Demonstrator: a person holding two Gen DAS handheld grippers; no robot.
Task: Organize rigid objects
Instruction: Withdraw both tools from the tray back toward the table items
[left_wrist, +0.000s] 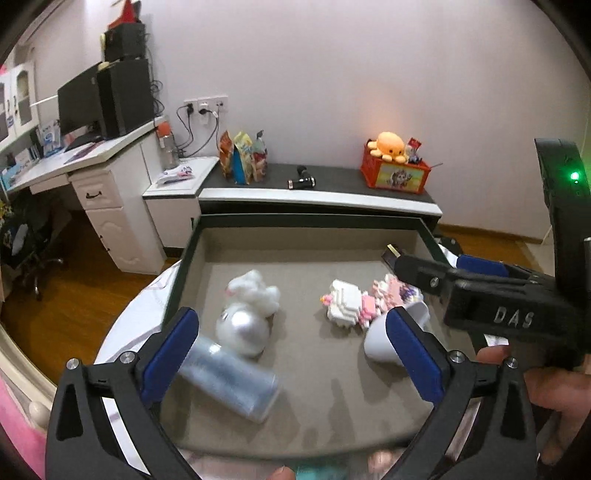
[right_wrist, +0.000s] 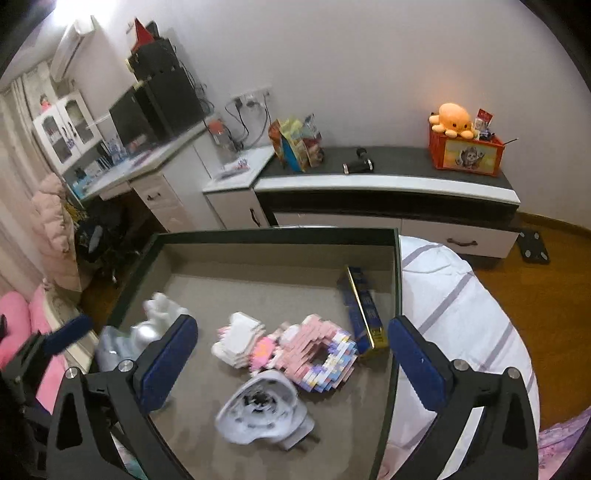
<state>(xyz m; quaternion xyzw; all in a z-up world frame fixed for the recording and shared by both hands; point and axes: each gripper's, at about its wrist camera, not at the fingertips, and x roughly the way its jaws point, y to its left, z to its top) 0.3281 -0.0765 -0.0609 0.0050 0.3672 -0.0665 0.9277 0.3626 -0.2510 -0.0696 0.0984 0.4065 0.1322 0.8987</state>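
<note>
A shallow tray (left_wrist: 314, 220) with a dark rim and grey floor holds the objects. My left gripper (left_wrist: 291, 321) stands open over its near side. A blurred silvery can (left_wrist: 229, 380) lies on its side between the fingers, close to the left pad (left_wrist: 168, 356). Behind it are a silver ball (left_wrist: 242, 328) and a white plush (left_wrist: 255, 291). My right gripper (right_wrist: 293, 325) is open above a white cup (right_wrist: 266, 410) lying on its side, blurred. White and pink block figures (right_wrist: 295, 350) and a blue-gold box (right_wrist: 364, 314) lie beyond.
The tray rests on white striped bedding (right_wrist: 454, 310). Behind is a low cabinet (right_wrist: 388, 184) with a red crate (right_wrist: 467, 153), snack bags (right_wrist: 295, 144) and a black tool. A desk with a monitor (left_wrist: 79, 105) stands left. A hand (left_wrist: 554, 391) holds the right gripper.
</note>
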